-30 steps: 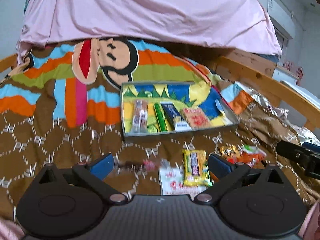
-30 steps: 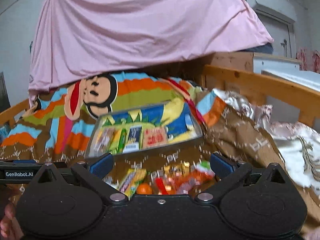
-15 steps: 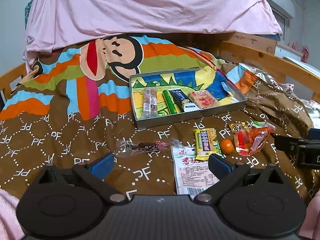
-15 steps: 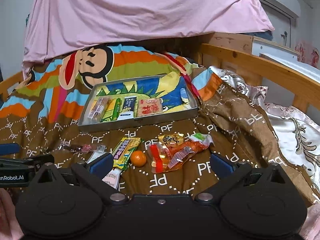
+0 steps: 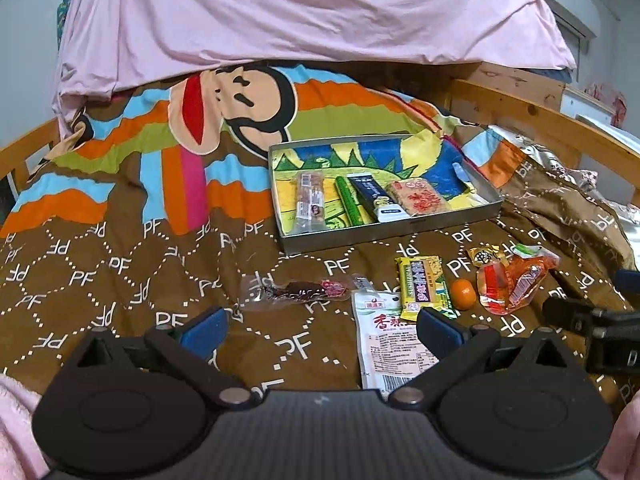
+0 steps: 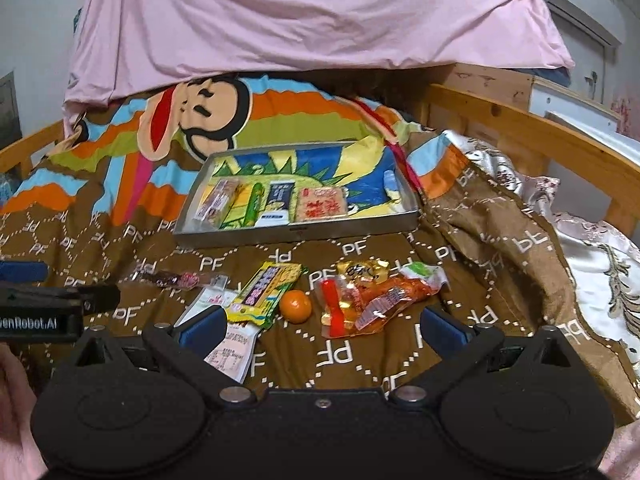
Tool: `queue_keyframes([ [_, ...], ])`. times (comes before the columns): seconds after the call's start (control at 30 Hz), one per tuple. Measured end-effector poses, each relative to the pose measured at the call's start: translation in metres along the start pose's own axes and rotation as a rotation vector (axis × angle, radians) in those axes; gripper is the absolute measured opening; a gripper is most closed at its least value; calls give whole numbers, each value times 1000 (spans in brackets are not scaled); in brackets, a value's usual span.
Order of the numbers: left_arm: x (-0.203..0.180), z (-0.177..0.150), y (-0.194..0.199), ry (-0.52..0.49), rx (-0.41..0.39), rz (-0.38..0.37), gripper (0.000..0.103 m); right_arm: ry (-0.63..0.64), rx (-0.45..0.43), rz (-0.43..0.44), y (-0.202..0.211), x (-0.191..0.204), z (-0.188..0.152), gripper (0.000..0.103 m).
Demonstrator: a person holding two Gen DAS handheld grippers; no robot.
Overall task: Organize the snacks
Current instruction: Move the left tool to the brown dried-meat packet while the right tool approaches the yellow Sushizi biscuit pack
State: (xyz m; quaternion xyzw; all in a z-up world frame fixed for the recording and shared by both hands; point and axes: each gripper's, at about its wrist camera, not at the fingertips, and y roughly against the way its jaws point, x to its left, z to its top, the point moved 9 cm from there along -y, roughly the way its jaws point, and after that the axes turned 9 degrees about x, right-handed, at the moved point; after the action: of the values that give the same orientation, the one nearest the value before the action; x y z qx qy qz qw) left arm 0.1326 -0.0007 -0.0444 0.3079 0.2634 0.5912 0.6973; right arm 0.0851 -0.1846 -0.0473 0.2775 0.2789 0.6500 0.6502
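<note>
Blue-padded left gripper (image 5: pixel 320 330), right gripper (image 6: pixel 322 330) both spread, empty; white quilt (image 6: pixel 600 280) right-view only.

Setting: bedroom in a home. Evidence: a bed with a light wooden rail frame (image 6: pixel 532 136), spread with a brown quilted "PF"-patterned blanket bearing a striped cartoon monkey print (image 5: pixel 120 264); a large pink cloth sheet (image 5: pixel 304 12) draped behind it; a second, pale floral satin coverlet (image 6: pixel 600 264) bunched at the right side; a white wall-mounted air conditioner (image 6: pixel 580 4) above a white door (image 6: pixel 588 64); plain painted walls. A shallow grey metal tray of wrapped snacks (image 5: pixel 452 222) lies on the bedding.
</note>
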Motion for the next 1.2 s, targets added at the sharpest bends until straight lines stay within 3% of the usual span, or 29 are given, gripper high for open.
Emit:
queue_keyframes([
  [0.5, 56, 18, -40, 200, 230, 2, 103, 147, 132, 90, -35, 40, -4, 102],
  [0.83, 53, 64, -67, -61, 177, 56, 103, 213, 190, 111, -61, 55, -6, 102],
  [1.03, 38, 82, -91, -190, 156, 8, 103, 254, 224, 142, -78, 62, -8, 102],
  [1.2, 37, 90, -108, -294, 163, -82, 103, 305, 175, 200, -94, 74, 5, 102],
])
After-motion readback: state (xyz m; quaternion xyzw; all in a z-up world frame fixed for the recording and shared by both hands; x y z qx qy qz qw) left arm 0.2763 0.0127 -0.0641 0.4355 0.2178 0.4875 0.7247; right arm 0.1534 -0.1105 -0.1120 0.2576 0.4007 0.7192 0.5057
